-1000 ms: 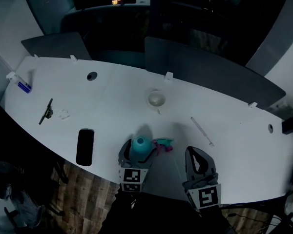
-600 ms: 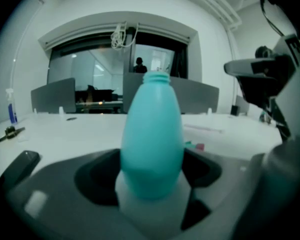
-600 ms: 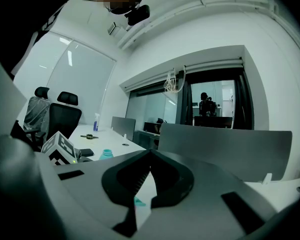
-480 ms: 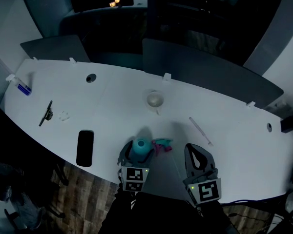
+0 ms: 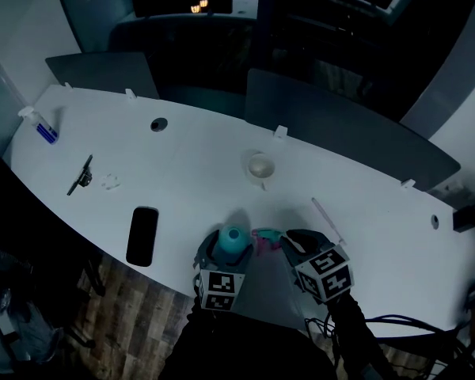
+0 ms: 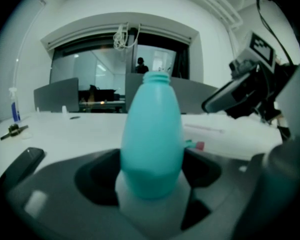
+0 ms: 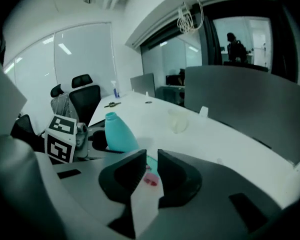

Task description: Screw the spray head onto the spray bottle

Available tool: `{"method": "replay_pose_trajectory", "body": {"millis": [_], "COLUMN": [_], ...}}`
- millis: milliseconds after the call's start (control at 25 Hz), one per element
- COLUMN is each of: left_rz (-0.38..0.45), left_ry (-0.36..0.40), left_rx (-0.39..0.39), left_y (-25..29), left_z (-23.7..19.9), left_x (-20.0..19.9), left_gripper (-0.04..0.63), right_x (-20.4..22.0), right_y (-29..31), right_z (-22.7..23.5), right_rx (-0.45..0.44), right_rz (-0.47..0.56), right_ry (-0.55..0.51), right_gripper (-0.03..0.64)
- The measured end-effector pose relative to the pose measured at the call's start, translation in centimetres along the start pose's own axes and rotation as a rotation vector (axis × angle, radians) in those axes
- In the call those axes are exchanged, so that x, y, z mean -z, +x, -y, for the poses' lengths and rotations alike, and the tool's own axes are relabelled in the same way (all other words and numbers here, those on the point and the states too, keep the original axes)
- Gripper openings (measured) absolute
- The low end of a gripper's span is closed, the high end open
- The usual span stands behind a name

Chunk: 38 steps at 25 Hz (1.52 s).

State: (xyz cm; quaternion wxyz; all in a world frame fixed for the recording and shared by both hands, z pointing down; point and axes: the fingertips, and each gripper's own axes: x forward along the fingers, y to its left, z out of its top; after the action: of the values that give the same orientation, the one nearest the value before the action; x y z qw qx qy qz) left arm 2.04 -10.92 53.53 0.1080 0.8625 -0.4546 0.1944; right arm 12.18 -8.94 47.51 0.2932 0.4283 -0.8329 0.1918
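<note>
A long white bench (image 5: 182, 153) is seen curving across the head view, with dark dividers (image 5: 340, 125) set along its far edge. At the near edge the left claw (image 5: 229, 252) is held. Its jaws, which have just been closing, are set wide and pressed on the lower sides of the teal bottle (image 6: 151, 134). The bottle is kept upright, its threaded neck bare. Just right of it the right claw (image 7: 151, 160) is tilted down toward the bench. Its jaws have just been opening and are parted only by a narrow gap, with nothing gripped. A black phone (image 5: 142, 235) is laid flat left of the bottle, well apart from it. A pale cup (image 5: 260, 166) is stood farther back, near mid-bench. The spray head (image 5: 266, 237), teal and pink, is laid on the bench between the bottle and the right claw's tips, and its pink part is seen through that claw's gap. A thin white tube (image 5: 326, 218) is laid beyond the right claw.
</note>
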Motion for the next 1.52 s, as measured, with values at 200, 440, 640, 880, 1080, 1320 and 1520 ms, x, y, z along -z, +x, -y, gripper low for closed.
{"method": "replay_pose_trajectory", "body": {"millis": [200,440,640,880,1080,1320,1520], "left_rz": [0.022,0.008,0.002,0.003,0.003,0.009,0.005], "left_ry": [0.004,0.002,0.003,-0.002,-0.003,0.005,0.007], "left_rx": [-0.005,0.004,0.014,0.029,0.039,0.048,0.056], "left_y": [0.0,0.1,0.0,0.0,-0.1,0.0,0.0], "left_z": [-0.1,0.0,0.2,0.5,0.4,0.6,0.6], "left_x": [-0.2,0.0,0.1,0.0,0.1,0.0,0.0], "left_gripper": [0.383,0.383,0.383,0.383,0.383,0.383,0.383], "right_x": [2.0,3.2,4.7,6.5,7.2,7.4,7.9], "right_y": [2.3,4.1,5.1,5.8,6.5,7.4,7.8], "right_z": [-0.6,0.3,-0.1,0.5,0.1,0.0,-0.5], "right_rx": [-0.097,-0.049,-0.12,-0.115,-0.122,-0.105,-0.096], "right_rz": [-0.221,-0.343,-0.39,-0.522,-0.674,-0.794,-0.883], "right_ry": [0.071,0.074,0.241,0.241,0.268,0.258,0.223], "right_gripper": [0.063,0.063,0.222,0.238,0.233,0.147,0.147]}}
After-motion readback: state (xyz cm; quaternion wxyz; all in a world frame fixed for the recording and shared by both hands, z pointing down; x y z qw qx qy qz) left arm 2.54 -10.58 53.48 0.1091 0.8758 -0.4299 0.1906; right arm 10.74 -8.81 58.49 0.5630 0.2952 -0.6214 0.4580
